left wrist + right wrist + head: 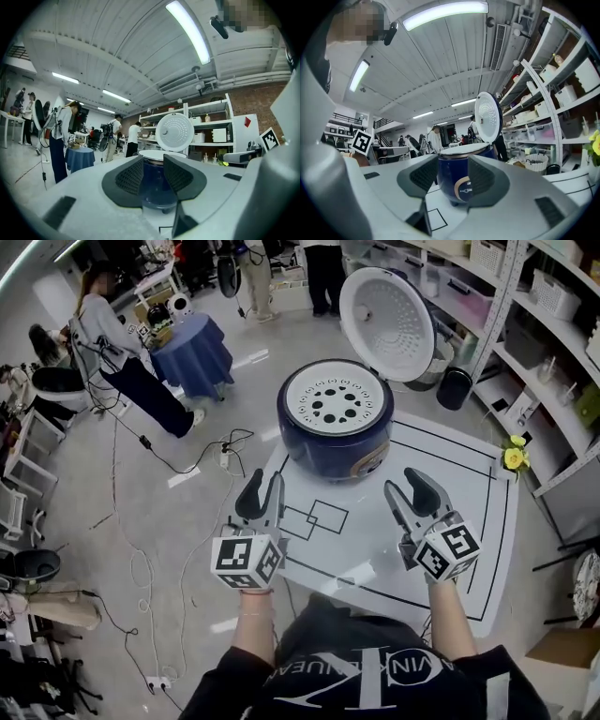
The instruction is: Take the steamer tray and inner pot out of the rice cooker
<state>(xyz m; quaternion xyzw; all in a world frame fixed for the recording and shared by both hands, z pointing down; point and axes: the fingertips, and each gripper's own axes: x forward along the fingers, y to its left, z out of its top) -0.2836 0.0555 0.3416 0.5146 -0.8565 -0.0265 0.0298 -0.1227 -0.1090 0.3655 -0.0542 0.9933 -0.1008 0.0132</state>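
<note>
The approach step was in hand. The round dark-blue rice cooker [330, 454] stood on the white, black-lined table [469, 521] with its white domed lid [386, 322] raised. The white perforated steamer tray [336, 399] sat in its mouth, hiding the inner pot. The left gripper [262, 488] and right gripper [405, 486] hung short of it, the 2 jaw pairs moderately apart and empty. The next move likely called for pinching the tray's rim.

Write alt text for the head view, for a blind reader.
A blue rice cooker stands on a white table, lid raised, with the white perforated steamer tray in its top. The left tool and right tool point at it, open and empty.
</note>
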